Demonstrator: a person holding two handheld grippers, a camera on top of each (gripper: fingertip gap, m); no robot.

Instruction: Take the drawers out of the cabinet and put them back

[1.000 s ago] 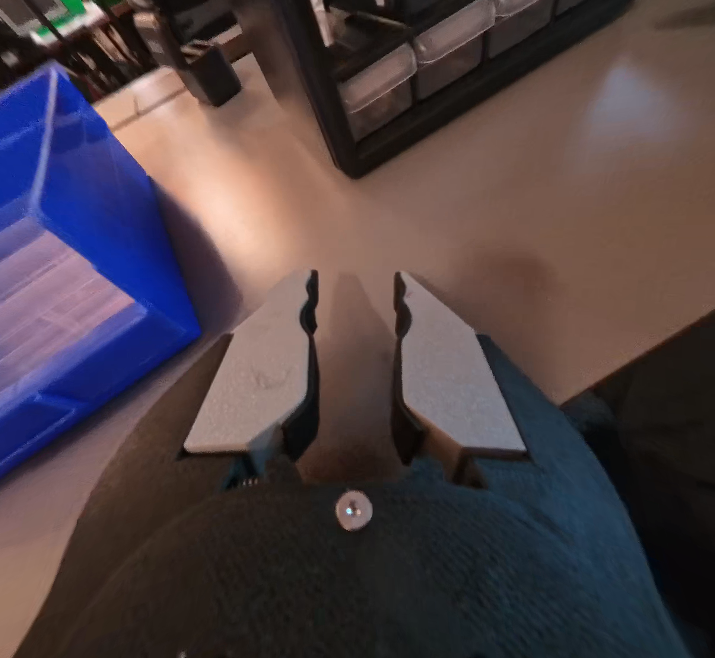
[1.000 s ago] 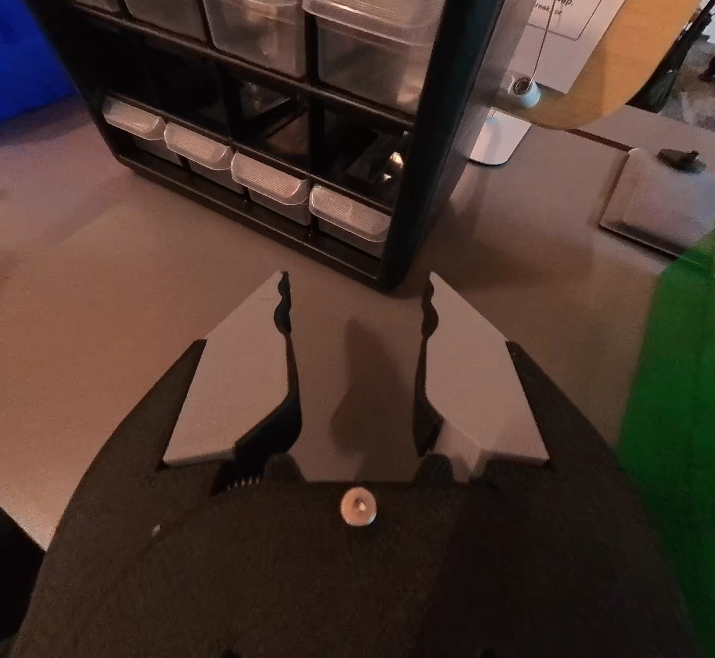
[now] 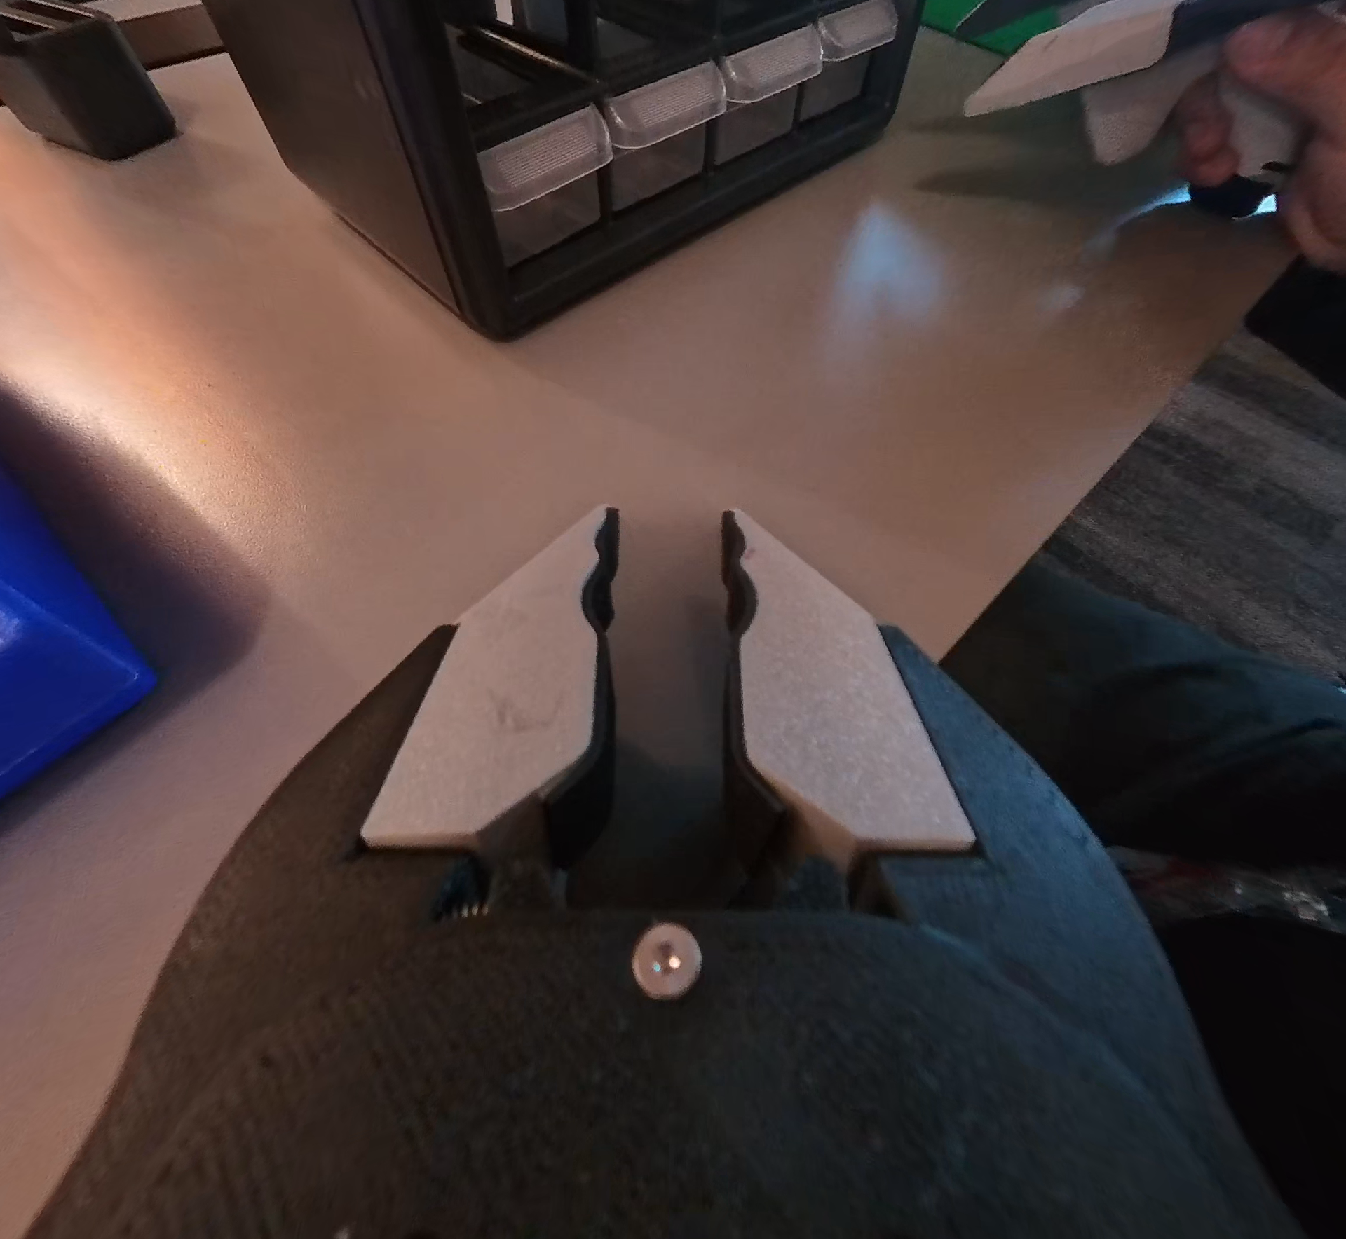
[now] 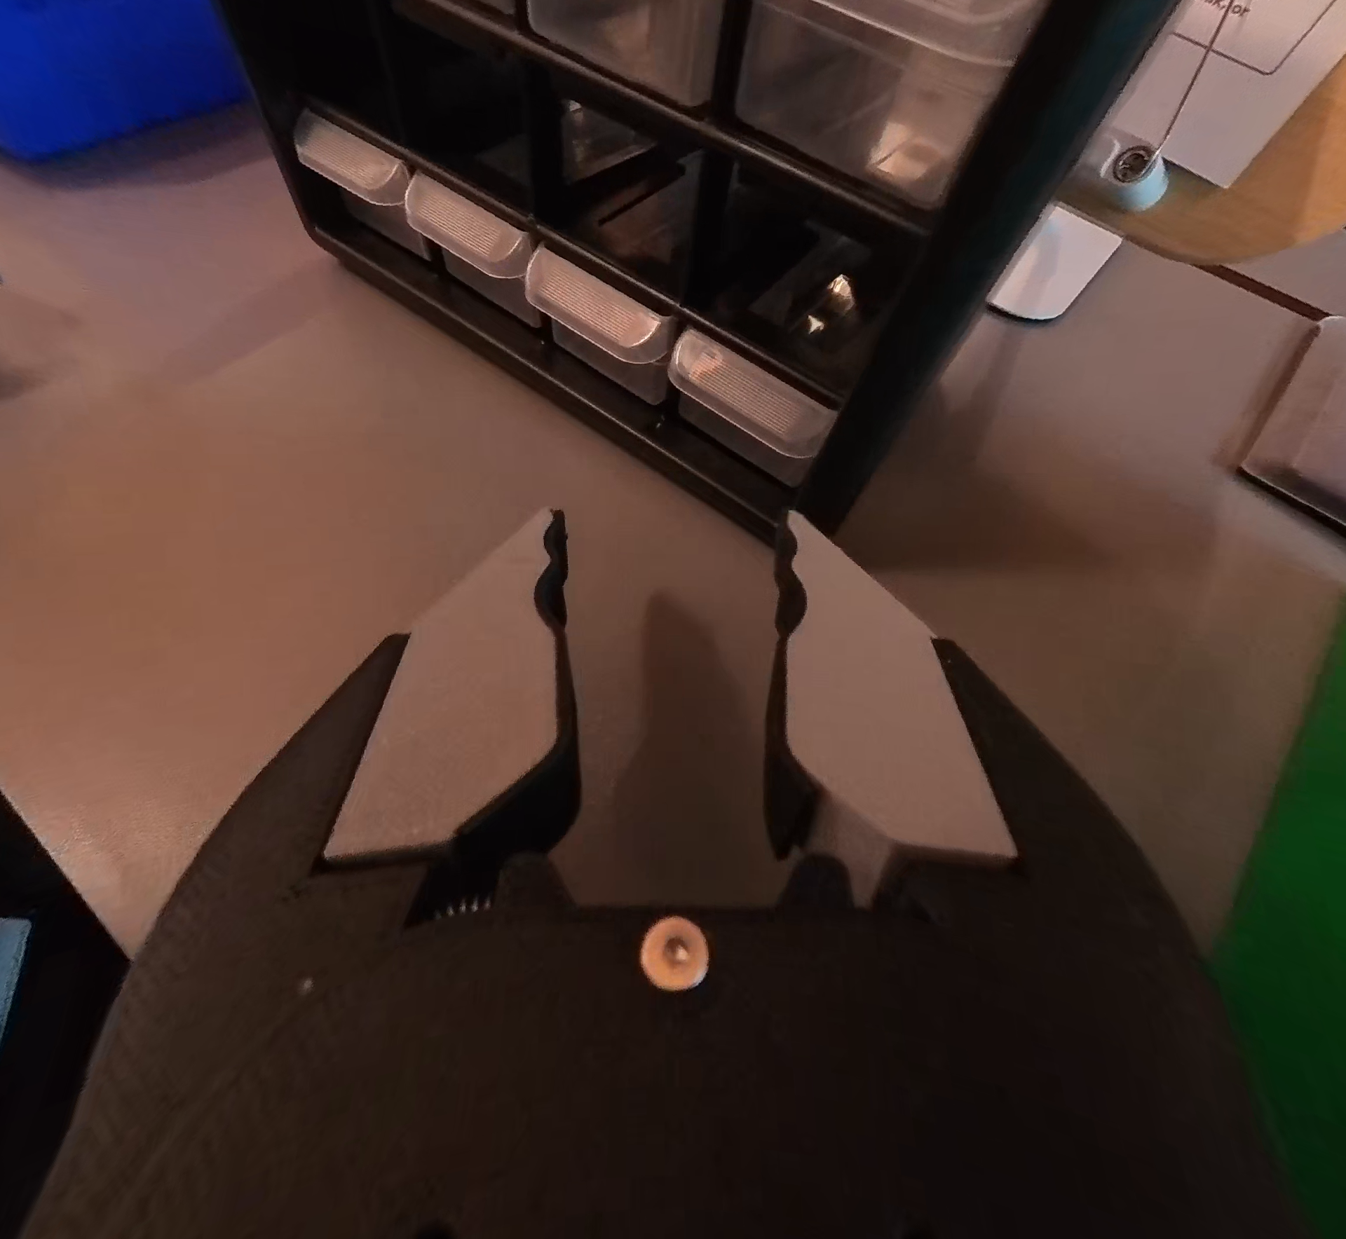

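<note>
Both grippers hang over the table, empty, short of the cabinet.

The left gripper [image 3: 670, 527] has its fingers a little apart with nothing between them; the right gripper [image 4: 670, 527] is spread wider, also empty, its tips close to the black cabinet [image 4: 1041, 301] standing on the table [image 3: 728, 418]. Four clear drawers [image 4: 604, 330] sit in the bottom row, the slots above them dark and hard to read; the cabinet's top is cut off. A blue bin [image 3: 51, 658] is cropped at the left edge.
</note>
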